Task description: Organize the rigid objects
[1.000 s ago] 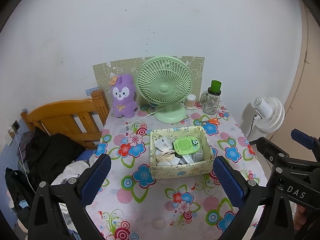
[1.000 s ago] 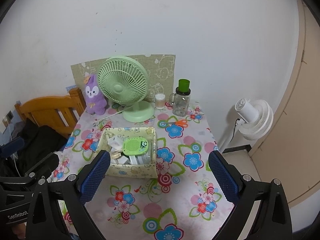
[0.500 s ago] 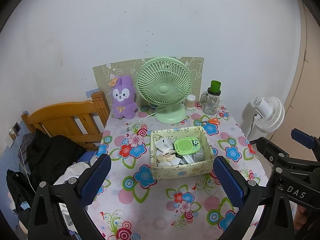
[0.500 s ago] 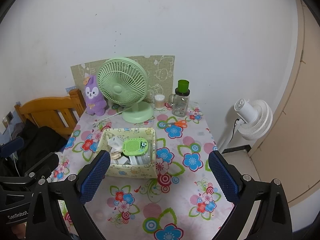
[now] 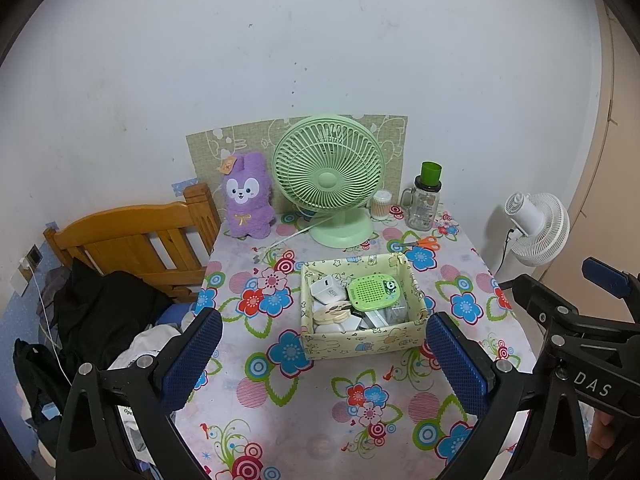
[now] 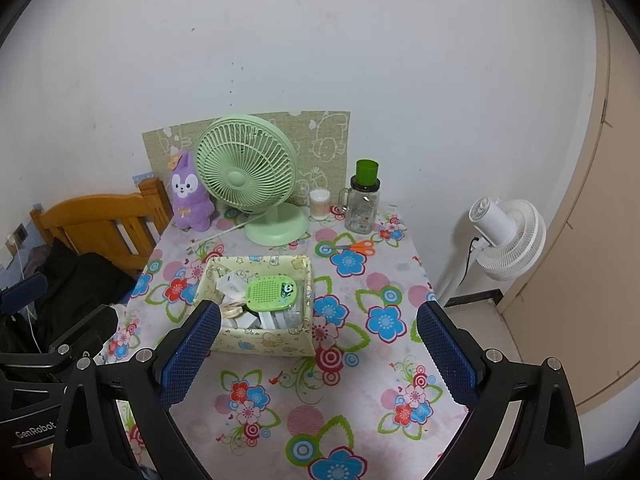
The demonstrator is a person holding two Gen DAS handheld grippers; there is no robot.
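While both tongs hang over the near edge of the table (image 5: 280,432), I take the patterned box (image 5: 362,344) as my landmark. It sits mid-table, w/ the task's rigid bits piled inside: a green perforated gadget (image 5: 374,291) on top, a white charger (image 5: 325,289) at its left, a round cream compact (image 5: 331,313) toward the box's near-left corner, more white adapters under them, too jumbled to sort out.

Left gripper (image 5: 322,360): spread wide, nothing between the pads. Right gripper (image 6: 318,354): same, released and empty. Neither touches the box.

Key relation, as I judge it: the box lies straight ahead of and below the left gripper, framed btwn its two fingers, so left is lined up. From the right wrist view the box sits ahead but off to the left, its near-left corner hidden behind that tool's left finger (image 6: 188,356), so right would need to swing left first. I'd call left the nearer, better-aimed tool. The green gadget's long axis runs roughly across the box, left to right, w/ a slight tilt, so a grip across its short side means closing front-to-back.

Beyond the box: green desk fan (image 5: 329,178), purple plush bunny (image 5: 246,196) at far left, glass jug w/ green lid (image 5: 426,200) at far right, orange scissors (image 5: 424,242) just behind the box's right corner.
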